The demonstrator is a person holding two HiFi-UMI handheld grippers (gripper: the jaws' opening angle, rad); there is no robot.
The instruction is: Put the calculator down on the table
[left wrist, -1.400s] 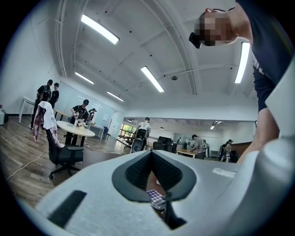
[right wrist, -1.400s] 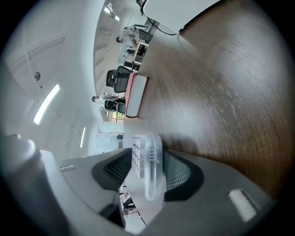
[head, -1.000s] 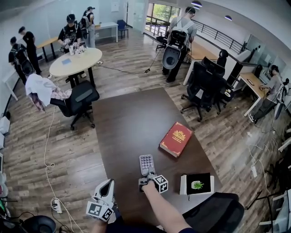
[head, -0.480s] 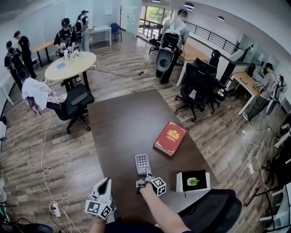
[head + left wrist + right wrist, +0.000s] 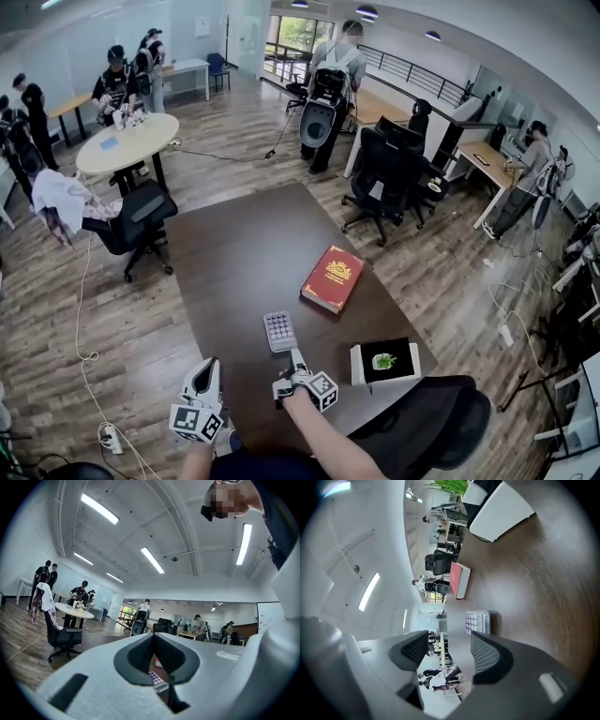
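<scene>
We see the calculator (image 5: 278,331), a small grey slab with rows of pale keys, lying flat and keys-up on the dark brown surface (image 5: 234,262). It rests towards the surface's near end, just ahead of the open right tool (image 5: 294,360) and clear of it.

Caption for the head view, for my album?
Calculator lies on the brown table; the open right gripper is just short of it.

dark table (image 5: 234,253) bears calculator (image 5: 278,331), book (image 5: 333,277), box (image 5: 385,361).
</scene>
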